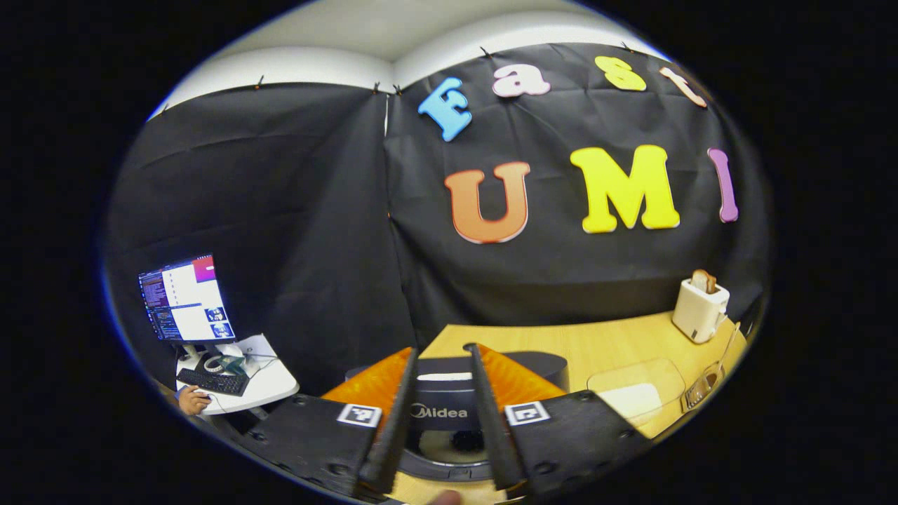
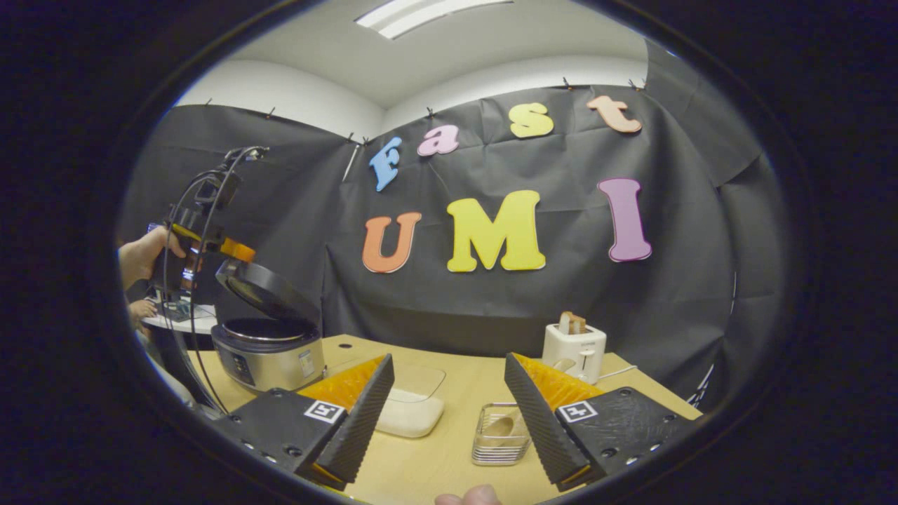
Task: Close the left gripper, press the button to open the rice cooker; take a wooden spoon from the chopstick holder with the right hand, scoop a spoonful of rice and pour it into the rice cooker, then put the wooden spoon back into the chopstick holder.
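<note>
The silver rice cooker stands at the table's left end with its dark lid raised. A hand holds the other gripper just above and left of that lid. In the left gripper view, my left gripper hovers over the cooker's black lid, its fingers a narrow gap apart and holding nothing. My right gripper is wide open and empty above the table. Beyond it stands the wire chopstick holder with the wooden spoon inside, and a clear rice box.
A white toaster with bread stands at the back right of the wooden table, near the black cloth wall. In the left gripper view, a side desk at the left carries a monitor and keyboard, with a person's hand there.
</note>
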The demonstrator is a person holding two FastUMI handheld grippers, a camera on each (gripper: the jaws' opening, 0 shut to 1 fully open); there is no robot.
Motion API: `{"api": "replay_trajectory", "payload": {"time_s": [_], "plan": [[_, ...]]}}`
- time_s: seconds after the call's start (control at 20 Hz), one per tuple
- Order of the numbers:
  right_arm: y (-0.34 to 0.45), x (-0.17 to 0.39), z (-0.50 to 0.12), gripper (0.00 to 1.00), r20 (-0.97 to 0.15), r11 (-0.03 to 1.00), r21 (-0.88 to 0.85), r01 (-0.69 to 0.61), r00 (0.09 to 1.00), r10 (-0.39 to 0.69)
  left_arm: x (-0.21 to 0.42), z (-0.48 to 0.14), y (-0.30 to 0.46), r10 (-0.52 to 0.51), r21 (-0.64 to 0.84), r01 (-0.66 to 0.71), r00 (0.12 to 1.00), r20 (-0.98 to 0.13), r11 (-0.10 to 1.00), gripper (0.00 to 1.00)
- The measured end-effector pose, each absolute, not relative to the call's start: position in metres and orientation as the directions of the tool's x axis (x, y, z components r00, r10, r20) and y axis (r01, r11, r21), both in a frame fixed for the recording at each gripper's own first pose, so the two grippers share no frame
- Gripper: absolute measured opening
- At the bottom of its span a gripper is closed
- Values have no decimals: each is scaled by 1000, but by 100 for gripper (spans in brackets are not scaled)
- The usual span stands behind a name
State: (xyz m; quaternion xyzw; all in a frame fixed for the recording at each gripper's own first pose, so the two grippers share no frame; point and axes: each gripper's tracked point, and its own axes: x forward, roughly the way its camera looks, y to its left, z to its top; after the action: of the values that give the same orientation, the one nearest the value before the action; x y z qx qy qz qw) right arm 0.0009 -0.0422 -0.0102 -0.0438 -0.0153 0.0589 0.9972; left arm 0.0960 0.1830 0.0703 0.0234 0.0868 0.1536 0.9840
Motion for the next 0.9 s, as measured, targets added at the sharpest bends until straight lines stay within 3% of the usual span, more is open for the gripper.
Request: {"api": "replay_trajectory", "payload": {"time_s": [0.1,0.2,0.25,0.65,0.7,0.75,0.9], "plan": [[-48,0,-10,96,28,990,-105,-96,995,99,100,90,191,328,58,-324,941,-85,944,77],[-56,-1,-10,96,26,991,-114,-75,997,79,98,92,178,294,12,-294,952,-82,956,96],[-61,0,-12,95,25,991,-115,-62,998,66,96,91,177,289,0,-290,954,-79,957,100],[-102,7,-35,95,-72,997,-71,7,997,-12,61,33,101,129,-119,-146,982,-141,982,100],[-108,10,-36,95,-85,998,-64,17,996,-23,55,27,93,115,-114,-131,983,-142,985,96],[-113,12,-38,95,-102,998,-58,24,994,-29,52,23,85,105,-106,-119,986,-133,987,100],[-124,24,-40,95,-140,999,-34,42,989,-46,41,13,65,94,-103,-102,992,-81,990,100]]}}
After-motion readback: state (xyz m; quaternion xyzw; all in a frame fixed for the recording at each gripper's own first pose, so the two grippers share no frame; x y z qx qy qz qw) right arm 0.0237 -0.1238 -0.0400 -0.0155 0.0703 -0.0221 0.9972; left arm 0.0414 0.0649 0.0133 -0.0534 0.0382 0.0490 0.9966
